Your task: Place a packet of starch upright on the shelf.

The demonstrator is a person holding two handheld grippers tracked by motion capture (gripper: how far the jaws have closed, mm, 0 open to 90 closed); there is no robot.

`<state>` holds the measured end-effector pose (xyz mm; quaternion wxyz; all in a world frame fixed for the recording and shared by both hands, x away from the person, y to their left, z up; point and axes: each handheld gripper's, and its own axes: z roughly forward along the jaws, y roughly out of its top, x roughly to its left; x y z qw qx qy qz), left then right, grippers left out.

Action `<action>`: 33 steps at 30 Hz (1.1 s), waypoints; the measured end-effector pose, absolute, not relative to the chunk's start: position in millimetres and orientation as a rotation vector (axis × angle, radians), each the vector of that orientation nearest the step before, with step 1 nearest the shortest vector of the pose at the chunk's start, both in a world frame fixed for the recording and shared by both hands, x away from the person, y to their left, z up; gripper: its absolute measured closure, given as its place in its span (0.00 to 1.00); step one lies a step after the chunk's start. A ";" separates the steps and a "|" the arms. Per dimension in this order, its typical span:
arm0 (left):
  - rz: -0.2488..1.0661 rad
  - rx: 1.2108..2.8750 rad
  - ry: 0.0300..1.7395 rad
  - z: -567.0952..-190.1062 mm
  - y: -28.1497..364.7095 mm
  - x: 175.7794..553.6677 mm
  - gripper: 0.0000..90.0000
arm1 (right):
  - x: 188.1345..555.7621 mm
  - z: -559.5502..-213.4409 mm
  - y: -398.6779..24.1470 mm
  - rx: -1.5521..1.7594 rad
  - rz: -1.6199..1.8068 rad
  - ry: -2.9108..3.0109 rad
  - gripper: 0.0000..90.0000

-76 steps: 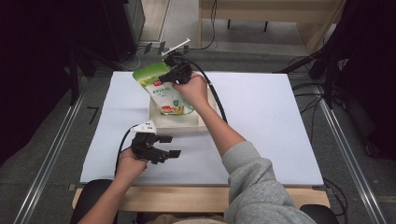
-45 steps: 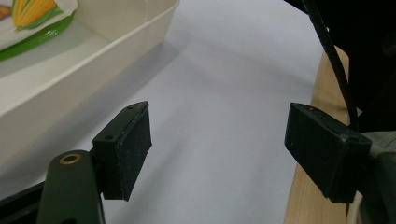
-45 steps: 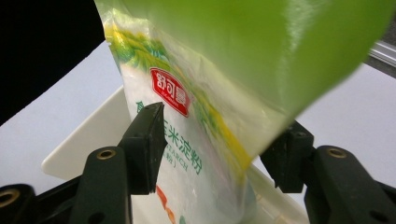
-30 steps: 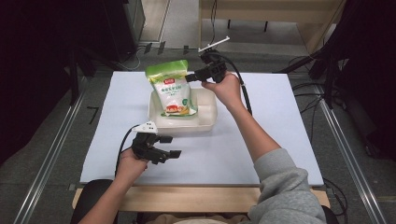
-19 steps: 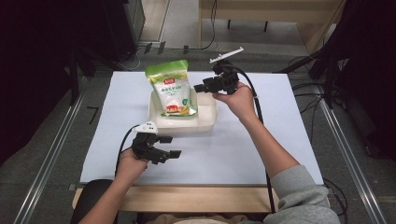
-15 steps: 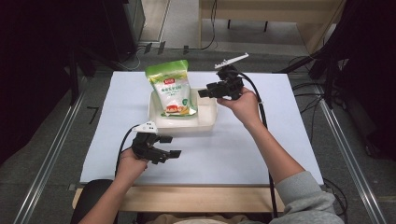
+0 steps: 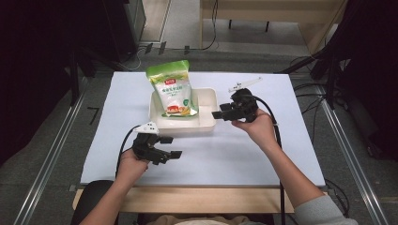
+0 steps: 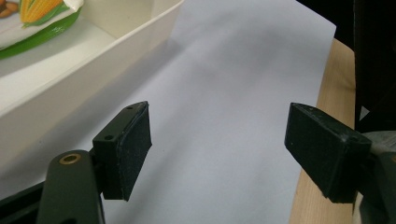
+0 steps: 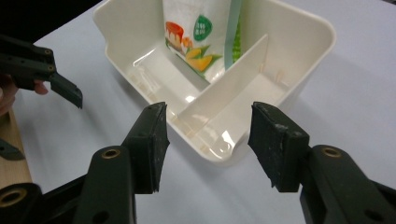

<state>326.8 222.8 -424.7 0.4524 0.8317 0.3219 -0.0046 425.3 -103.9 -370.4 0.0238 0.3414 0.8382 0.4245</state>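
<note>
On the white sheet (image 7: pixel 244 154) that covers the wooden table (image 7: pixel 187 199), a cream plastic tray (image 7: pixel 205 123) stands near the middle, a little toward the far side. A thin partition wall (image 9: pixel 224 88) divides the tray into two compartments. Inside the left compartment, as the high view shows it, a green and white food pouch (image 7: pixel 172 89) stands upright and leans a little toward the far rim; its label carries a picture of corn. The right compartment holds nothing that can be seen.

The right gripper (image 7: pixel 219 114) is held by the person's right hand (image 7: pixel 256 126) just beside the right wall of the tray, with its tips pointing at that wall. From the right gripper view its two black jaws are parted, and the near corner of the tray lies in the gap between them, but the pads (image 9: pixel 150 144) do not touch the plastic. It grips nothing. A black cable (image 7: pixel 277 140) runs from this gripper along the forearm.

The left gripper (image 7: pixel 170 147) rests low over the sheet, in front of the tray and apart from it, in the person's left hand (image 7: pixel 129 164). Its jaws are spread wide, and between them the left gripper view shows only bare white sheet; the tray's wall passes on the left of that view. This gripper also holds nothing. The wooden edge of the table appears at the right of the same view.
</note>
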 end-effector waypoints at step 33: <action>-0.018 2.058 0.784 -425.1 221.5 326.3 0.26 | 409.6 -439.9 -147.7 1.227 1.221 2.588 0.39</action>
